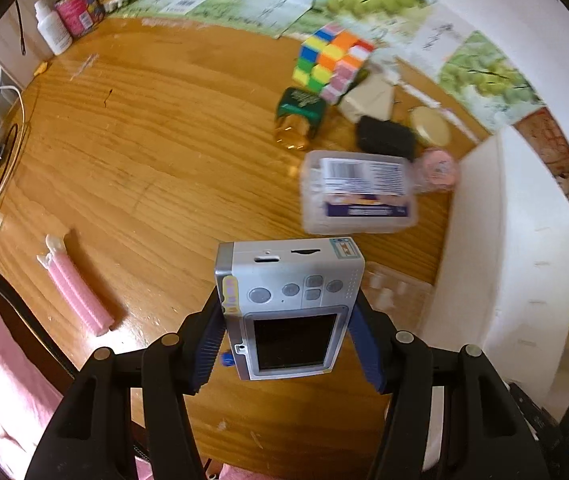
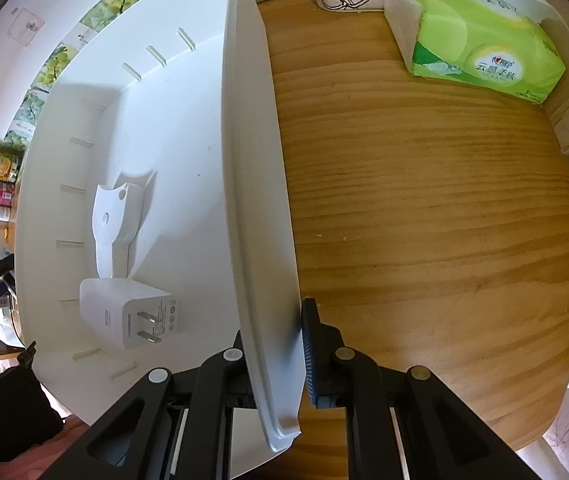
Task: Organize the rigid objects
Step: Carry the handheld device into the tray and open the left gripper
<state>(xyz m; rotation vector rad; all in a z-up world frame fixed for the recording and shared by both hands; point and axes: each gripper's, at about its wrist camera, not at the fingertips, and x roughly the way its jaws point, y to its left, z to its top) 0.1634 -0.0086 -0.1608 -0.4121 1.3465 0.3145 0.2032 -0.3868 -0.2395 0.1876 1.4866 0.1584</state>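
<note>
My left gripper (image 1: 288,316) is shut on a small silver digital camera (image 1: 290,308) and holds it above the wooden table (image 1: 144,152), screen side up. My right gripper (image 2: 280,344) is shut on the near wall of a white plastic bin (image 2: 252,200); one pad is outside, the other is hidden inside. In the bin lie a white charger plug (image 2: 128,314) and a white plastic bracket (image 2: 118,220). The bin also shows at the right of the left wrist view (image 1: 504,240).
On the table in the left wrist view: a Rubik's cube (image 1: 330,60), a green-and-gold box (image 1: 298,118), a clear plastic box (image 1: 358,192), a black pouch (image 1: 386,138), a round lid (image 1: 430,126), a pink roller (image 1: 78,284). A green tissue pack (image 2: 476,32) lies beyond the bin.
</note>
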